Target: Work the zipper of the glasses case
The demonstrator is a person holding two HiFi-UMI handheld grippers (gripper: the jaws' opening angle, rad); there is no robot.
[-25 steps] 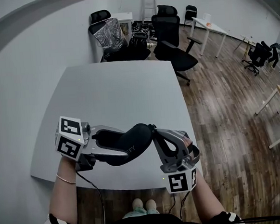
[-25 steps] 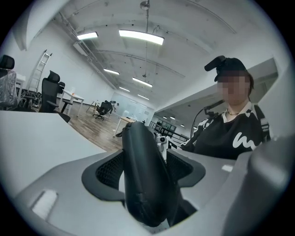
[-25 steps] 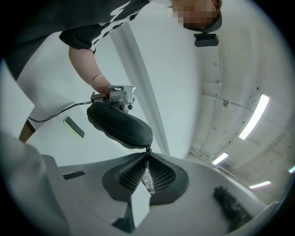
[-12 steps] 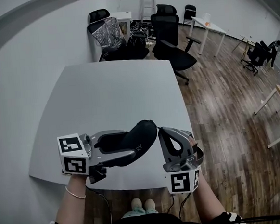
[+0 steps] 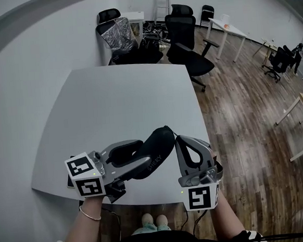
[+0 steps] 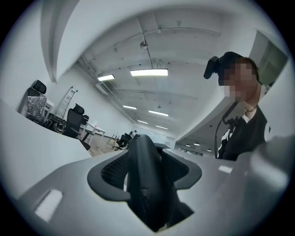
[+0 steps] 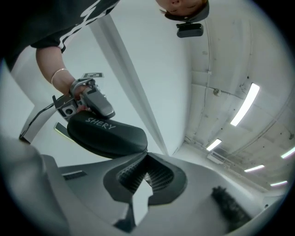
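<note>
The black glasses case (image 5: 154, 145) hangs tilted above the front of the grey table (image 5: 113, 95), its right end raised. My left gripper (image 5: 143, 156) grips the case's left half, and its jaws are still closing on it. In the left gripper view the case (image 6: 144, 184) fills the gap between the jaws. My right gripper (image 5: 176, 139) is shut at the case's raised right tip. In the right gripper view its pads meet at the zipper seam (image 7: 145, 156) and hide the pull. The case (image 7: 106, 133) and the left gripper (image 7: 87, 103) show behind.
The table's front edge (image 5: 126, 197) runs just under both grippers. Black office chairs (image 5: 184, 34) and a foil-covered thing (image 5: 116, 34) stand beyond the far edge. Wooden floor (image 5: 244, 110) lies to the right, with a white desk (image 5: 228, 31) further back.
My left gripper has dropped toward me and swung, which tipped the case's right end upward. The right gripper's jaws have shut at that end.
</note>
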